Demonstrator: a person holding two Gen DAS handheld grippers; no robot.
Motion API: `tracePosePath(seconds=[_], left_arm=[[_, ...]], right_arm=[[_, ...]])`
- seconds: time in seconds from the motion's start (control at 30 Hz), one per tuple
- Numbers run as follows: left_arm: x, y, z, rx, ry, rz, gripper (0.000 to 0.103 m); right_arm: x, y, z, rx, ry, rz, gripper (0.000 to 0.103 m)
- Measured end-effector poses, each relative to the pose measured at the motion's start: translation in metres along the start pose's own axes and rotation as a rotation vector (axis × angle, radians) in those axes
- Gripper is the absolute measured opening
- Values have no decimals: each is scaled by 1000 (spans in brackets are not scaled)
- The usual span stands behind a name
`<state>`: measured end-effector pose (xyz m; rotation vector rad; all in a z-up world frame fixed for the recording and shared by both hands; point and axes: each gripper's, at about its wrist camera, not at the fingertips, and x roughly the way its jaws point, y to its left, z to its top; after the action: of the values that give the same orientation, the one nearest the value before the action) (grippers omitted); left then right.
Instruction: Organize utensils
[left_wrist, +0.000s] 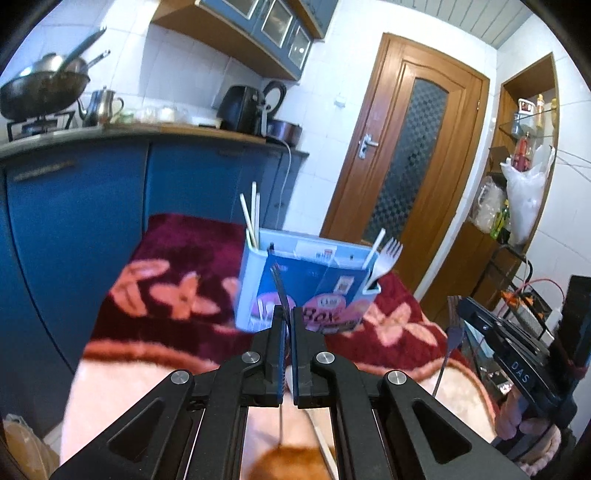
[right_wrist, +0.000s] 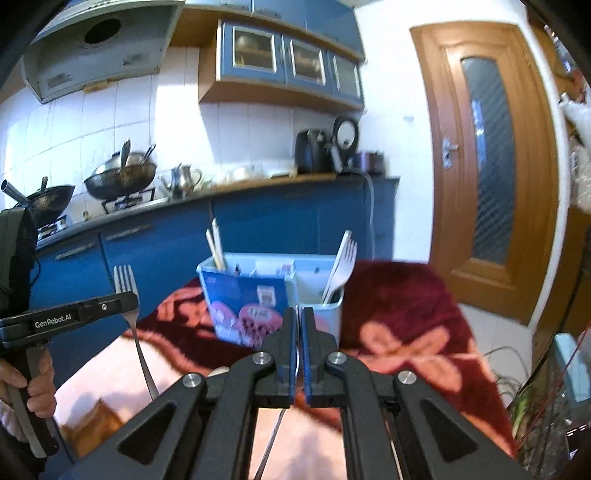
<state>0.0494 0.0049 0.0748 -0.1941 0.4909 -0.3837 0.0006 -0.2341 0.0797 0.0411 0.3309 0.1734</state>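
Left gripper (left_wrist: 287, 325): pinched a metal fork (right_wrist: 127, 291), tines up.
Right gripper (right_wrist: 299, 325): pressed onto a thin metal handle (right_wrist: 271, 439).
Holder (left_wrist: 306, 284): straight ahead of both, right one nearer.
Fork's length: upright, matching the holder's open slots.

Woks (right_wrist: 120, 177) and a kettle (right_wrist: 183, 181) crowd the counter beside a wooden door (right_wrist: 487, 162).
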Motion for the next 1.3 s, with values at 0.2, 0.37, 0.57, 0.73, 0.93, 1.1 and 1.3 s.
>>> tracePosePath(seconds=[0.2, 0.37, 0.57, 0.73, 0.93, 1.1, 1.3], left_arm=[[-3, -1, 26, 12, -65, 13, 1], [-8, -11, 52, 60, -155, 27, 0], [-4, -19, 67, 101, -156, 45, 0], [11, -25, 55, 140, -57, 24, 0], [33, -32, 32, 179, 57, -2, 3], [53, -36, 16, 169, 151, -27, 10], [73, -42, -7, 131, 254, -75, 10]], right_arm=[[-5, -6, 9, 22, -62, -38, 4], [-3, -11, 9, 37, -63, -51, 4], [-3, -17, 8, 62, -60, -55, 4], [-5, -23, 8, 86, -61, -60, 4], [-8, -30, 10, 98, -68, -75, 4], [-16, -33, 13, 100, -89, -91, 4], [-22, -38, 14, 99, -95, -99, 4]])
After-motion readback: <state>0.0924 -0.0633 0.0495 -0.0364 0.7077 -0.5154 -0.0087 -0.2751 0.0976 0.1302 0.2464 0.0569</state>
